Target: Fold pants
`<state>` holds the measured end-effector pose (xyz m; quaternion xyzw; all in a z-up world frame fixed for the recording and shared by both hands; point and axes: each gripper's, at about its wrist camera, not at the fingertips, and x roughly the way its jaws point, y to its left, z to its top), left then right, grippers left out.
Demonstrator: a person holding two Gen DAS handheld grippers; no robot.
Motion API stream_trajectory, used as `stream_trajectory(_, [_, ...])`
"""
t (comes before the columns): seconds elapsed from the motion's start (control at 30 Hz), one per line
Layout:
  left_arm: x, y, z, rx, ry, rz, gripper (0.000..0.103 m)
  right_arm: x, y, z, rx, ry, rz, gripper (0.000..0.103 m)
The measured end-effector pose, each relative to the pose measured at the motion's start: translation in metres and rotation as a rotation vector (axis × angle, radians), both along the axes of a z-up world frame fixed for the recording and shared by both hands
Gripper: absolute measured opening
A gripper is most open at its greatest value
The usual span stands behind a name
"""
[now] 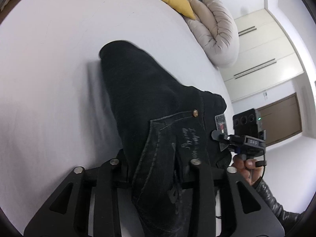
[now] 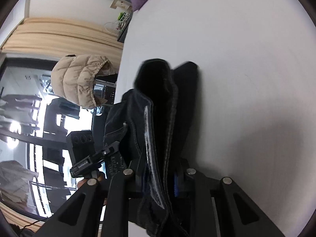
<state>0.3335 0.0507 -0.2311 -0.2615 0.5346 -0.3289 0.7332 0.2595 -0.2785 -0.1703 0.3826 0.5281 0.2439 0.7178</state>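
Black denim fills the mouth of both tongs: the pants (image 1: 150, 102) run between the fingers of the left tongs (image 1: 156, 177), which are drawn narrow and clamp the fabric by the back pocket near the waistband, while the right tongs (image 2: 164, 179) are likewise narrow and closed on a thick, doubled edge of the same garment. From each pair the cloth stretches straight ahead and away, so its long axis lies along the line the tongs point, with the far folded end resting on the white bed (image 1: 49, 69) just beyond. The two grips sit side by side on the near end of the garment, the right tongs showing just to the right of the left pair, with the person's hand (image 1: 246, 167) beneath it; neither is clearly nearer the far end. I judge the coming move turns on carrying this held near end forward over the far end, along that same axis. Farther off lie a beige quilted bundle (image 1: 215, 31) and a yellow cushion (image 1: 175, 2) at the bed's edge. No containers are in view.
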Motion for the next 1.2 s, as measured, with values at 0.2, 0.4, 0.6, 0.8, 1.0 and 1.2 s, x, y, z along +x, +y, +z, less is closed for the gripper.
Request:
stream_trajectory(0.2, [-0.016, -0.004, -0.002, -0.033, -0.04, 0.015, 0.037, -0.007, -0.011, -0.02, 0.105, -0.028, -0.061, 0.025])
stream_trajectory(0.4, [-0.046, 0.011, 0.011, -0.018, -0.079, 0.066, 0.06, -0.038, -0.035, -0.009, 0.134, -0.084, -0.181, 0.048])
stream_trajectory(0.6, [-0.129, 0.013, 0.068, 0.297, -0.296, 0.116, 0.078, -0.091, -0.04, 0.042, -0.087, -0.169, -0.253, 0.058])
stream_trajectory(0.8, [-0.25, -0.025, 0.178, 0.569, -0.737, 0.268, 0.103, -0.162, -0.003, 0.147, -0.404, -0.454, -0.264, 0.073])
stream_trajectory(1.0, [-0.345, -0.04, 0.258, 0.651, -0.868, 0.519, 0.103, -0.263, 0.035, 0.255, -0.585, -0.841, -0.362, 0.103])
stream_trajectory(1.2, [-0.394, -0.048, 0.282, 0.692, -0.807, 0.526, 0.103, -0.334, 0.054, 0.307, -0.642, -0.985, -0.422, 0.103])
